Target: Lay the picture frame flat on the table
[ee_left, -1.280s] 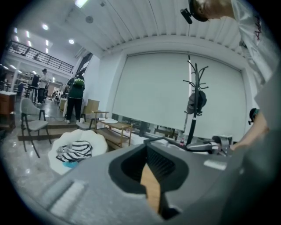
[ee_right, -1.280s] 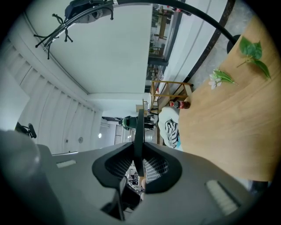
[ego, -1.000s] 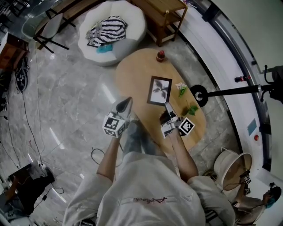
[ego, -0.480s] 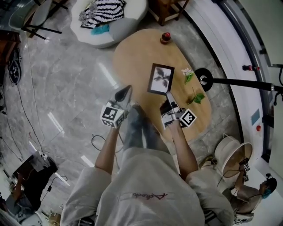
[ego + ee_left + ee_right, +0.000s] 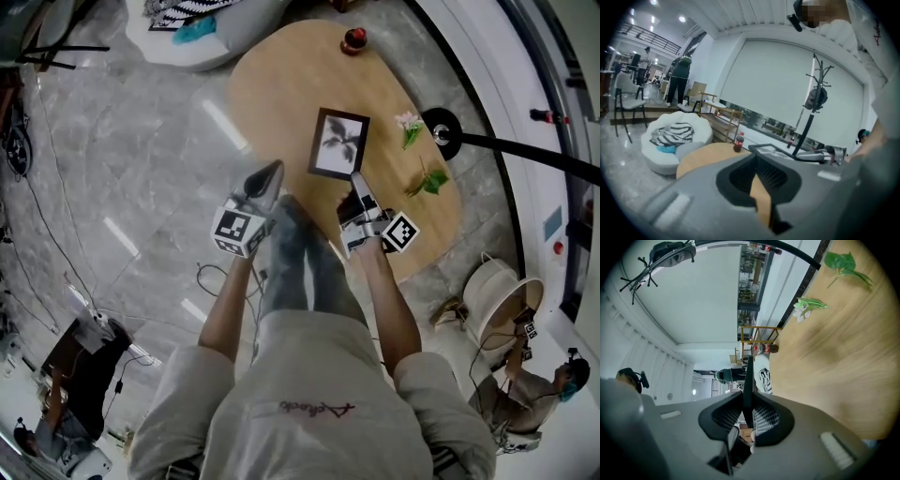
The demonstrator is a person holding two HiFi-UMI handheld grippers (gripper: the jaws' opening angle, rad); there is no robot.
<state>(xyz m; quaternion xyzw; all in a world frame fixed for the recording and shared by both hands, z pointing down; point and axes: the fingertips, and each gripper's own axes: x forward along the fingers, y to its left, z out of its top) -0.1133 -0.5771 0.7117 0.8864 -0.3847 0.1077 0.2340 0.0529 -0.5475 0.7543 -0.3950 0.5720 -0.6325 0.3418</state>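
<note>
While the right gripper (image 5: 356,179) clamps the frame (image 5: 337,142) at its 6 o'clock edge, the frame is over the table (image 5: 281,84) middle — long axis 6-to-12 o'clock, picture side up. Left gripper (image 5: 273,170) closed, empty — at the frame's 8 o'clock.

Left gripper (image 5: 758,165) is pointing out over the wooden table (image 5: 705,158). Its jaws are meeting at the tips; only a thin sliver of table wood is showing lower down, with nothing lying between them. Just beyond the tips a dark picture frame (image 5: 765,148) is showing edge-on above the tabletop. A cola bottle (image 5: 738,142) is standing upright at the table's far edge. Left of the table, a white round pouf (image 5: 689,145) is carrying a striped cloth (image 5: 672,133). A black coat stand (image 5: 812,110) is rising before a white blind (image 5: 773,84). Two people (image 5: 680,77) are standing far off at left.
</note>
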